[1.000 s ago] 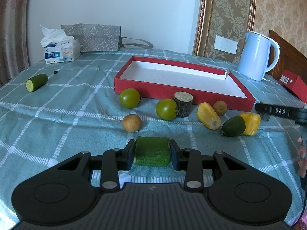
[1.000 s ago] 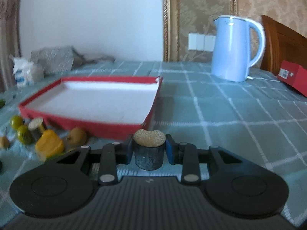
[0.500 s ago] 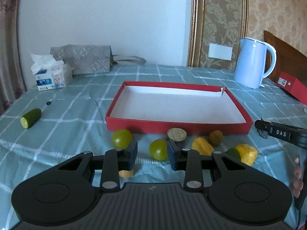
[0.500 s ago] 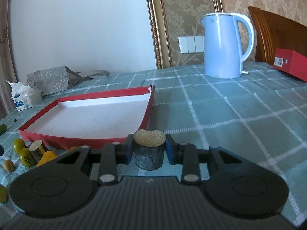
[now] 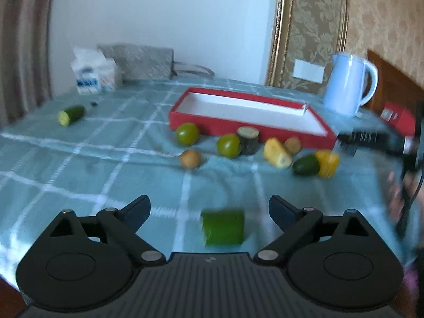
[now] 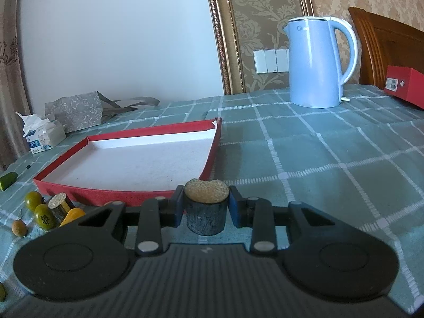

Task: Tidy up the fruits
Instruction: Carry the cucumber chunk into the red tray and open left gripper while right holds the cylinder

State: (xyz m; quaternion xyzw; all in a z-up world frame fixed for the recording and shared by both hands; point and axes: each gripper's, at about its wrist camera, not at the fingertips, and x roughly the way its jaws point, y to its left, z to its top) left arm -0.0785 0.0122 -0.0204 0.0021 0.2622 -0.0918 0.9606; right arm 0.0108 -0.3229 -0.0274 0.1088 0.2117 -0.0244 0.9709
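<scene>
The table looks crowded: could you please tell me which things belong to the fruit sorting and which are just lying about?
Belongs to the job:
red tray
green fruits
yellow pieces
cucumber chunk
dark stump piece

Lying about:
blue kettle
tissue box
grey bag

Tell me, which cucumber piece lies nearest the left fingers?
The short green chunk between the opening fingers, untouched; the other cucumber lies far left.
</scene>
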